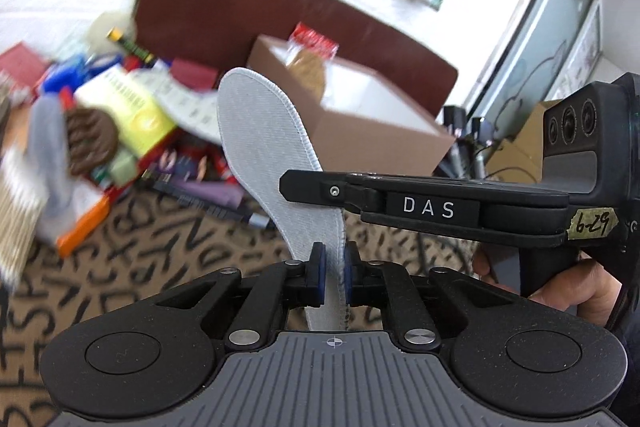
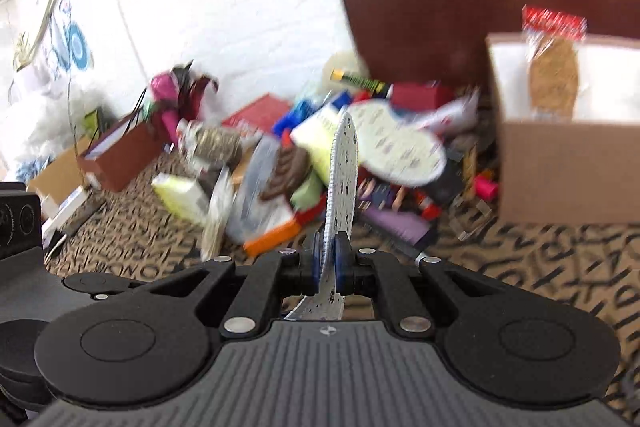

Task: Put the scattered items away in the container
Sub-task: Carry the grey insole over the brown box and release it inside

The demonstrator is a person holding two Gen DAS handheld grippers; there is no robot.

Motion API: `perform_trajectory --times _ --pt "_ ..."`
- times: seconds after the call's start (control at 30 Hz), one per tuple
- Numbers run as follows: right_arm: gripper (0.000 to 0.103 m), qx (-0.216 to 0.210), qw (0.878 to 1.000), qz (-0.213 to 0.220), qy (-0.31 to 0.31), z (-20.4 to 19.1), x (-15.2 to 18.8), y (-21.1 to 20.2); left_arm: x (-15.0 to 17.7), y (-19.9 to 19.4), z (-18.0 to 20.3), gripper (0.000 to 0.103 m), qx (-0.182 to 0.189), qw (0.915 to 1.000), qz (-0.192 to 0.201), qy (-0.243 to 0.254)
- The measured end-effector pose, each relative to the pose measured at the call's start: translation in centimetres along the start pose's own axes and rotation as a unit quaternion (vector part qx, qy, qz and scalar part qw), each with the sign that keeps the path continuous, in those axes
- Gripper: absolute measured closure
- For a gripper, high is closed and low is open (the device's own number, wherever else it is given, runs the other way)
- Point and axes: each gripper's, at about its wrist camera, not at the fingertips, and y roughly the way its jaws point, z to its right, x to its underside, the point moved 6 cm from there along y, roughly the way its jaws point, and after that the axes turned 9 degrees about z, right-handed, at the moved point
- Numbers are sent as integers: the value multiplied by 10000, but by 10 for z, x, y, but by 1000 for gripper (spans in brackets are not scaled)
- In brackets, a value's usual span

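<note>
My left gripper (image 1: 335,277) is shut on a grey fabric insole (image 1: 264,139), which stands up above the patterned tablecloth. My right gripper (image 2: 329,265) is shut on a second insole (image 2: 341,179), seen edge-on with its white dotted underside. In the left wrist view the right gripper (image 1: 320,187) reaches in from the right, beside the grey insole. The brown cardboard box (image 1: 360,123) with a white inside stands behind; a wrapped cookie (image 1: 308,63) leans in it. The box also shows at the right of the right wrist view (image 2: 568,171). A pile of scattered items (image 2: 304,155) lies left of the box.
A dark brown chair back (image 1: 280,15) stands behind the box and the pile. The pile holds a chocolate cookie (image 1: 90,139), a yellow-green box (image 1: 132,111), an orange item (image 1: 82,223) and a purple pack (image 2: 396,223). A small brown box (image 2: 120,155) lies far left.
</note>
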Motion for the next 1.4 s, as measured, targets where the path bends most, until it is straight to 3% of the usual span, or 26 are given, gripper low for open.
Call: perform_trajectory --times 0.27,0.6,0.77,0.93,0.97,1.0,1.03,1.07,1.1,1.17,1.4 --pt "95 354 9980 507 -88 39 -47 -12 -43 41 31 100 231 9985 248 428" --pt "95 1063 9879 1075 -350 110 -119 -21 -109 120 75 100 597 9917 581 978" --pt "95 1403 9827 1150 -385 150 -142 -7 -131 171 86 100 729 9915 486 963" --pt "94 1545 9807 1196 -19 196 -147 7 -136 220 87 100 740 9918 401 958" --pt "91 1567 9803 1200 69 207 -144 11 -135 230 84 96 707 9927 389 902" --pt "89 1647 9791 1183 141 218 -140 15 -132 238 79 67 629 9939 390 818" --pt "71 1813 9769 1115 198 229 -133 20 -128 243 73 52 518 9956 414 657" --pt "39 2111 9721 985 268 241 -124 24 -124 246 65 21 359 9974 400 482" --pt "29 2364 9661 952 423 252 -116 24 -118 248 59 10 183 9983 331 438" --pt "25 2433 9635 1000 504 263 -101 20 -112 242 49 8 202 9976 526 402" --pt "15 2529 9591 908 884 270 -73 16 -98 232 32 4 147 9990 362 205"
